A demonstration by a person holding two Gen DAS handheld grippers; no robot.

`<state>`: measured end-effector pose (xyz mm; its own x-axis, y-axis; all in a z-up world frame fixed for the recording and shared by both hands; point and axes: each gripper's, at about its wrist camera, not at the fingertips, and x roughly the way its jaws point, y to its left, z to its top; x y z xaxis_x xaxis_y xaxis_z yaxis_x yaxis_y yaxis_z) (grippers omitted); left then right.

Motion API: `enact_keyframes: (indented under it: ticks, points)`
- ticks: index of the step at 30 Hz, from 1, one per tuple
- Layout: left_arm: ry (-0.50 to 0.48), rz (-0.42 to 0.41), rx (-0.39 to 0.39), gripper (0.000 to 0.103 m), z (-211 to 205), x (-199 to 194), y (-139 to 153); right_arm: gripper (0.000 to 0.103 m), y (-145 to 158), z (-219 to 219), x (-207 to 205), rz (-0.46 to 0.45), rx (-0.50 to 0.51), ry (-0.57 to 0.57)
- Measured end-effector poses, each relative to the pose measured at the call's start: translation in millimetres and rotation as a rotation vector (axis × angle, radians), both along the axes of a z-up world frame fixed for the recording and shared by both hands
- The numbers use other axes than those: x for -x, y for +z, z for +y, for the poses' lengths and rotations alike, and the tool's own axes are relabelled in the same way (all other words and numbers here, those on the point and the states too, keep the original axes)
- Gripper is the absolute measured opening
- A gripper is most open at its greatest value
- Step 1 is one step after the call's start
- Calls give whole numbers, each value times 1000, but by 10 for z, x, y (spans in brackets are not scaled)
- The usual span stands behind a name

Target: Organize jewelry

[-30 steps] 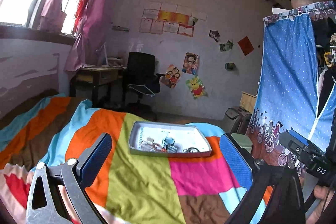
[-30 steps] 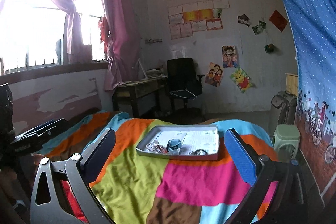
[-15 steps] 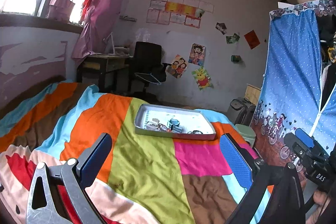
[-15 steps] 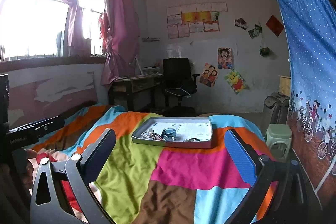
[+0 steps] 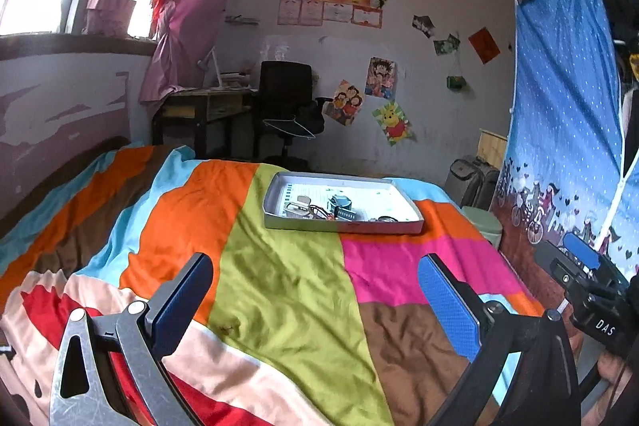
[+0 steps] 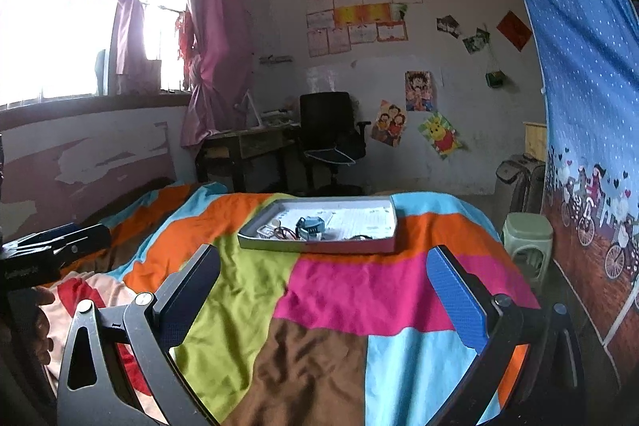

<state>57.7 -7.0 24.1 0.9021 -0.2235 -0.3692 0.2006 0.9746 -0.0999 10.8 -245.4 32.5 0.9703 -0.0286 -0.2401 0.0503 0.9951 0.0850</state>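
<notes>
While both sets of jaws stand spread wide with nothing between them, the left gripper (image 5: 315, 302) and the right gripper (image 6: 323, 290) hang above the near end of a bed covered by a patchwork blanket (image 5: 287, 290) of orange, green, pink, brown and pale blue blocks. Well beyond the fingertips, a shallow grey tray (image 6: 319, 245) rests flat on the blanket toward the far end of the bed. Inside it, gathered at its near side, lies a small cluster of jewelry (image 5: 319, 212), too small to tell piece from piece, beside a little blue-grey box (image 6: 310, 225). Past the bed stand a black office chair (image 6: 329, 130) and a desk under pink curtains (image 6: 215, 38). A blue printed cloth (image 5: 567, 130) hangs at the right.
</notes>
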Motion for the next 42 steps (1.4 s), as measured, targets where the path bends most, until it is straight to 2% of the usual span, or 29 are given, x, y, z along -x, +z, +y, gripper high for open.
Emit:
enact_keyframes:
  ticks: [42]
  points:
    - [12, -19, -18, 103, -39, 36, 31, 102, -79, -8, 9, -6, 1, 3]
